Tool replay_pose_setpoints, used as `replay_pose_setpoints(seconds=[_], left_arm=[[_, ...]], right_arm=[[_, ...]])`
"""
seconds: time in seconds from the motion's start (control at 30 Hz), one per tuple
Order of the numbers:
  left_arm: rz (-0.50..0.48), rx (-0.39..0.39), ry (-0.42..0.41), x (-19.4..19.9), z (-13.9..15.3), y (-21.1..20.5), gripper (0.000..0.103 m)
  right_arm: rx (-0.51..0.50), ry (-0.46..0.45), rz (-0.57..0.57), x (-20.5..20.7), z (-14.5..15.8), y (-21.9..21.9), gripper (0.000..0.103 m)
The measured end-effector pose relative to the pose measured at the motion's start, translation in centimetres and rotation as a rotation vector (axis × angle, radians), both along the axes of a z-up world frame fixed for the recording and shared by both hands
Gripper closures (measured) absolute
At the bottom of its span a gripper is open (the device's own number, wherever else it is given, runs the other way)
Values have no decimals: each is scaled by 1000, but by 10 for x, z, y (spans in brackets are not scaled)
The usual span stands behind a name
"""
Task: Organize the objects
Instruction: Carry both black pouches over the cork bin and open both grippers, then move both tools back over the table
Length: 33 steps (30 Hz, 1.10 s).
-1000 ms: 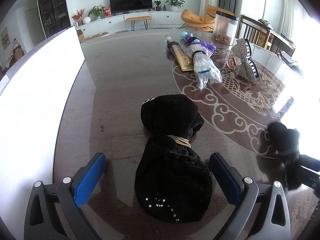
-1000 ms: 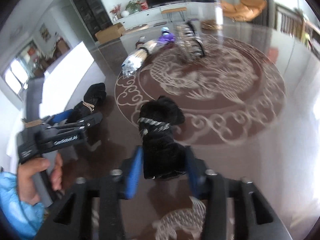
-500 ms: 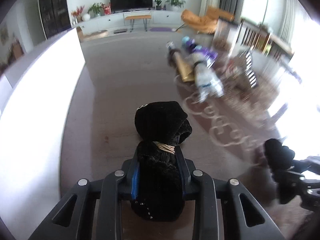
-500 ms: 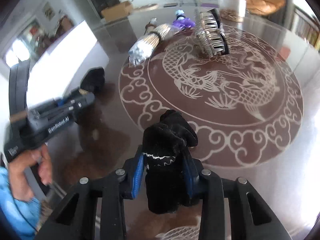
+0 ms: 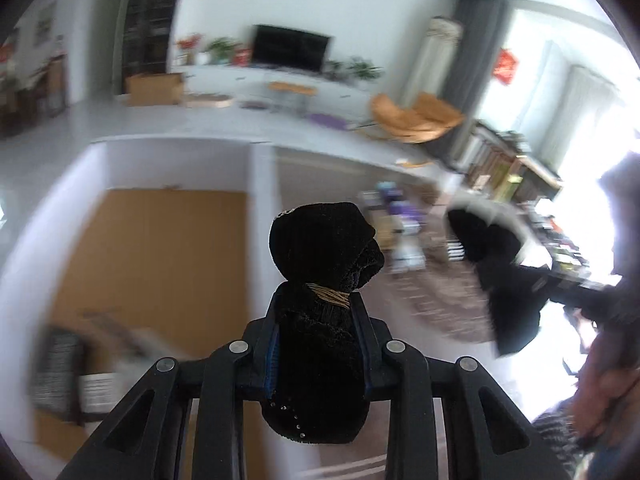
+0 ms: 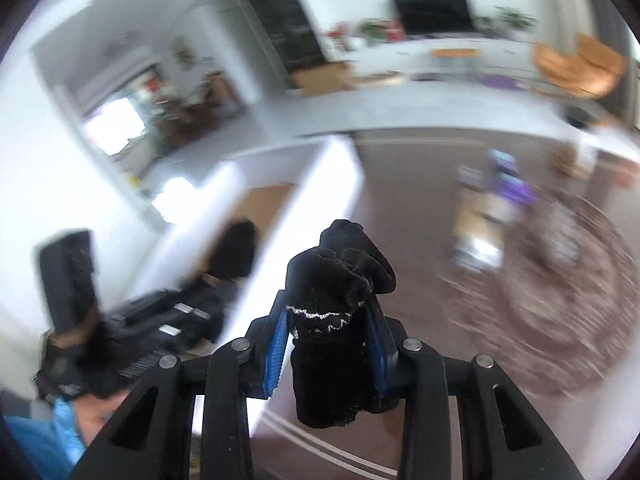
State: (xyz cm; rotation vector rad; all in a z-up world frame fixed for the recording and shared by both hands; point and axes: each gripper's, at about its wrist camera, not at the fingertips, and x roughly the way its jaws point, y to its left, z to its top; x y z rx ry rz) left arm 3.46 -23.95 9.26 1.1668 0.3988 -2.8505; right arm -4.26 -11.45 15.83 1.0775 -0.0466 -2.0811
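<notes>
A black fabric bundle (image 5: 324,240) tied with a tan band sits between the blue pads of my left gripper (image 5: 316,300), which is shut on it. It hangs in the air over the white box (image 5: 260,184) with the brown cardboard floor. My right gripper (image 6: 330,304) is shut on a second black bundle (image 6: 340,268) with a silver-white trim, held above the box's wall (image 6: 316,200). In the left wrist view this second bundle (image 5: 488,248) appears at the right. The right wrist view shows the left gripper (image 6: 160,320), blurred, at the lower left.
The dark table with the round ornate pattern (image 6: 560,300) lies to the right, with blurred bottles and purple items (image 6: 508,184) on it. A striped item (image 5: 60,368) lies in the box's near left corner. A hand and blue sleeve (image 6: 40,440) show at the bottom left.
Both grippers closed on their black bundles on the table, then lifted them and swung left, so they now hang over the white box.
</notes>
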Motion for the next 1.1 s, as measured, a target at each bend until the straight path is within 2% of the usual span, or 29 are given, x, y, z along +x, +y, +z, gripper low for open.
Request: replay_pose_setpoints(seconds=[0.13,0.23,0.3,0.33,0.37,0.4,0.47,0.53,0.6,0.7,0.8,0.87,1.0,1.1], left_arm=[[141,-85,-106,22,-19,-64,73],[229,-63,-200,33,-41,-95,70],[286,-42,-285,35,-55,-110,58],[320,-21,-326,36,-64,-116,39],[345,-5,-347,37,-68,-121,17],[372,6,-370,38,-71,-126,12],[403,29,-395,40,-75,-131,11],[420,41,-388,40,-75,-132,11],[435,34,-350,41,-70,-129,11],[450,-51,-243,47,-48,-109,11],[421,-114,-135,53,-24,-87,11],[364,-132,-66,49,-9,-65,11],[206,-135,25,29,11,-9,11],[13,-100,65,11,13,59,11]], right_arm=[[60,52,125,1,2,-91,67],[105,54,181,-1,-17,-143,65],[150,-12,223,-5,-38,-171,53],[174,-41,229,-6,-47,-179,37],[193,-55,226,-6,-52,-183,31],[200,-45,221,-3,-53,-183,30],[197,-19,212,0,-51,-175,24],[183,23,175,0,-45,-159,17],[160,78,124,-1,-35,-135,15],[131,146,32,-3,-28,-90,11],[113,160,-117,-13,-35,-26,5],[139,157,-208,-17,-49,17,5],[340,156,-403,-20,-101,111,5],[404,92,-528,-19,-132,175,5]])
